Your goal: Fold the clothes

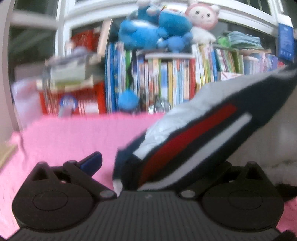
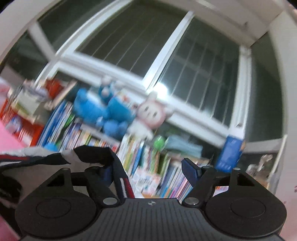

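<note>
The left gripper (image 1: 148, 166) had its jaws spread around the lifted navy, red and white garment (image 1: 200, 129), the right gripper (image 2: 148, 166) gaped with an edge draped over one finger, so folding above the pink bedcover (image 1: 65, 137) looked barely begun.

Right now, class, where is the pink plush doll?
In the left wrist view, the pink plush doll sits atop the books, right of the blue plush.

We see the garment (image 1: 194, 133) draped over our left gripper's (image 1: 148, 166) right side, above the blanket (image 1: 65, 139). Behind the blanket stand books (image 1: 167, 79), with plush toys (image 1: 154, 31) on top, before the window (image 2: 185, 55).
</note>
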A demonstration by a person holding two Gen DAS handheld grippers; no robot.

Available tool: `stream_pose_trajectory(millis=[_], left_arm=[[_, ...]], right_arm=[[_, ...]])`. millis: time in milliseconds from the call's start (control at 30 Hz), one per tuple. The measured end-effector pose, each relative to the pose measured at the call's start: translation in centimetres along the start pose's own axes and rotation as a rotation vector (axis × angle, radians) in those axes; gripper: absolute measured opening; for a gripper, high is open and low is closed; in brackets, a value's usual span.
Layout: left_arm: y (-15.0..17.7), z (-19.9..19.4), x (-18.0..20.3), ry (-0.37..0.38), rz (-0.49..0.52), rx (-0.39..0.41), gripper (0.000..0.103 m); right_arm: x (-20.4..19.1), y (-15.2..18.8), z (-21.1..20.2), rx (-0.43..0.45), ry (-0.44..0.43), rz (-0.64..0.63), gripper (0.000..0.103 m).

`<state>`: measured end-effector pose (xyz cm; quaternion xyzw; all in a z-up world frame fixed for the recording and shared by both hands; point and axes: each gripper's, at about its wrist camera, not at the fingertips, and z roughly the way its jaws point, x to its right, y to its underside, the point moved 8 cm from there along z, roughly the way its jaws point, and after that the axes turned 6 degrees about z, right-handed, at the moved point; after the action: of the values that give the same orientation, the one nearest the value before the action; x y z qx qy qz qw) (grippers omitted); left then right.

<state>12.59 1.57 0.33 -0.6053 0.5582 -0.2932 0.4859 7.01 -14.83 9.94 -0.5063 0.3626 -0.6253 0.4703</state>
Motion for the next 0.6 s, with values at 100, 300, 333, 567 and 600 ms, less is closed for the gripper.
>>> stream_pose_trajectory(millis=[100,300,333,567,600], left_arm=[[-1.3,0.9,-1.7,-0.119,0.009,0.042,0.103],[-2.7,-0.5,-6.0,-0.124,-0.083,0.067,0.103],[-2.7,-0.9,-6.5,-0.119,-0.083,0.071,0.103],[-1.4,-7.1,-7.8,0.084,0.046,0.091,0.103],[-0.8,-8.1,-7.9,0.152,0.058,0.084,0.103]], right_arm=[[0.4,0.8,-0.1,-0.022,0.031,-0.044,0.073],[0.4,11.1,-0.1,-0.340,0.034,-0.183,0.056],[1.4,11.5,-0.1,-0.358,0.048,-0.151,0.047],[10.6,3.1,-5.4,-0.181,0.068,0.139,0.048],[11.6,1.7,-6.5,-0.160,0.054,0.154,0.048]])
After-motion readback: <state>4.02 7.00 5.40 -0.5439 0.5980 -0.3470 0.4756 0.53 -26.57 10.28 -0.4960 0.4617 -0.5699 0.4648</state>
